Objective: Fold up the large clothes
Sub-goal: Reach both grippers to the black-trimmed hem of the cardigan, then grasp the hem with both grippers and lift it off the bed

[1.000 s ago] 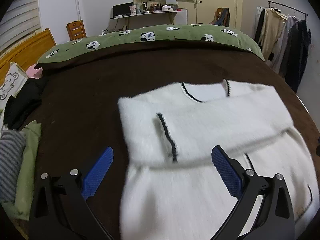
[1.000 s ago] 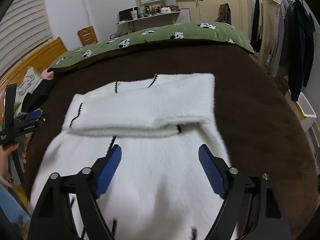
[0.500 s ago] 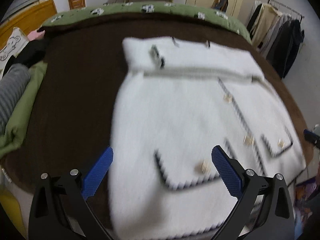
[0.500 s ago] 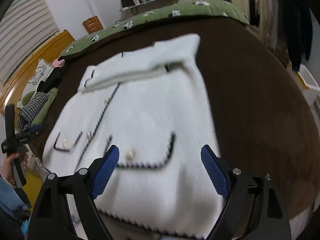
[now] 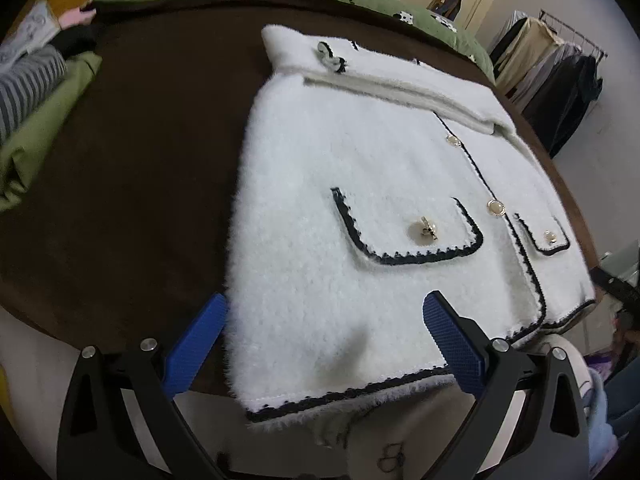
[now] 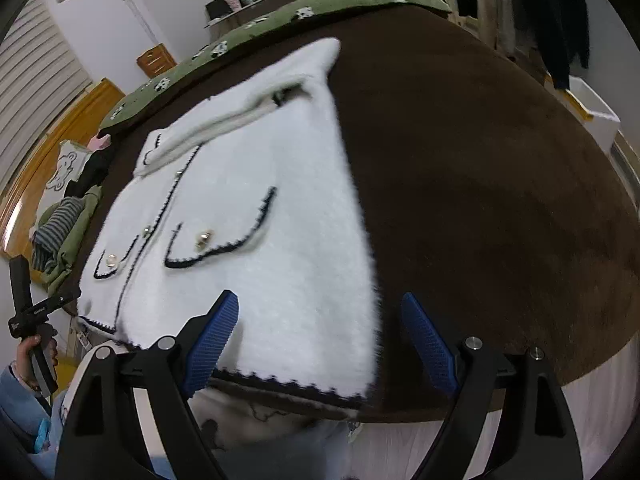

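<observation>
Both grippers, L (image 5: 324,344) & R (image 6: 320,344), lower now at white cardigan (image 5: 360,168) hem, jaws wide apart; no legible labels.

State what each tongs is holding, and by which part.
Nothing. Both left tongs and right tongs are open above the white cardigan hem.

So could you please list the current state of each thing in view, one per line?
White cardigan: flat on the bed, buttoned, sleeves folded across the top, hem at the bed's edge.
Left tongs: open, empty, over the hem's left corner.
Right tongs: open, empty, over the hem's right corner.
Brown blanket: spread flat.
</observation>
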A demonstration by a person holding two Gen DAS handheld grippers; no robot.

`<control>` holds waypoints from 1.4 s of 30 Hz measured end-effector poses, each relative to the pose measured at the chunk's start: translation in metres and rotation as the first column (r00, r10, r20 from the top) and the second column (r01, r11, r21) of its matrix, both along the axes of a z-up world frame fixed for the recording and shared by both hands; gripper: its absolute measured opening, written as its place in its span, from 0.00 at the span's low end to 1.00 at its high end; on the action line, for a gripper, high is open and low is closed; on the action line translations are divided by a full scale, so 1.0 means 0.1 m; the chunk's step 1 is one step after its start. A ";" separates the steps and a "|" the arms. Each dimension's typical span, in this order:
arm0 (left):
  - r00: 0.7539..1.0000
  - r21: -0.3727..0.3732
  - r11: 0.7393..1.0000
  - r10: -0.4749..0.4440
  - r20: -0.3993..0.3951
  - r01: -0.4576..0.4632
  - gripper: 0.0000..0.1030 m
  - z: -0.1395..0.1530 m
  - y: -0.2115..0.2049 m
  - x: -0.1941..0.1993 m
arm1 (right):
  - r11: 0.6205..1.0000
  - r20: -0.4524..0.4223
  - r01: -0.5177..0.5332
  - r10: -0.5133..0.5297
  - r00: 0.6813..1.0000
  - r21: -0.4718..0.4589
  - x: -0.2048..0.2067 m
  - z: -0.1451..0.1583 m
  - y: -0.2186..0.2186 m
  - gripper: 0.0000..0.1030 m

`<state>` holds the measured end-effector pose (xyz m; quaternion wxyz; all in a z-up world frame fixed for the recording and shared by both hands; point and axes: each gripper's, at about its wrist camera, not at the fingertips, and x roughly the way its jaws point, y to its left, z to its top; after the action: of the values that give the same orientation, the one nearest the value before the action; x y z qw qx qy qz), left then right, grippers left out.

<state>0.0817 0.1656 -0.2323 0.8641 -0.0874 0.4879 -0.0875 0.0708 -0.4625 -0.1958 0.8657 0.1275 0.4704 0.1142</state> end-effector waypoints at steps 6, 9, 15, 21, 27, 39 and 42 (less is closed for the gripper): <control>0.999 -0.008 1.000 0.003 -0.035 -0.003 0.93 -0.18 0.04 -0.02 | 0.998 -0.036 0.012 -0.010 0.999 0.053 0.00 -0.19 -0.13 0.81; 0.999 -0.036 0.999 0.014 -0.049 -0.016 0.93 -0.27 0.06 -0.03 | 0.998 -0.043 0.001 0.002 0.999 0.058 0.03 -0.24 -0.14 0.82; 0.997 -0.133 0.991 -0.037 -0.067 0.028 0.93 -0.28 -0.05 0.00 | 0.992 -0.044 -0.050 0.055 0.998 0.114 0.08 -0.24 0.00 0.66; 0.993 -0.271 0.962 -0.071 -0.099 0.042 0.74 -0.30 0.02 0.04 | 0.989 -0.036 -0.101 0.105 0.994 0.113 0.08 -0.21 0.20 0.29; 0.989 -0.350 0.937 -0.033 -0.147 -0.020 0.28 -0.41 0.13 0.00 | 0.987 -0.051 -0.120 0.126 0.991 0.106 0.11 -0.23 0.26 0.14; 0.996 -0.350 0.935 0.037 -0.077 -0.062 0.17 -0.17 0.09 -0.01 | 0.988 0.092 -0.064 0.052 0.994 0.138 -0.01 0.12 0.13 0.12; 0.998 -0.332 0.942 0.048 -0.029 -0.055 0.17 -0.02 0.07 -0.04 | 0.991 0.111 -0.055 0.042 0.993 0.120 0.00 0.21 0.17 0.12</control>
<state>0.0779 0.1731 -0.2342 0.8340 -0.2455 0.4725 -0.1450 0.0704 -0.4453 -0.1750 0.8774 0.1626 0.4177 0.1709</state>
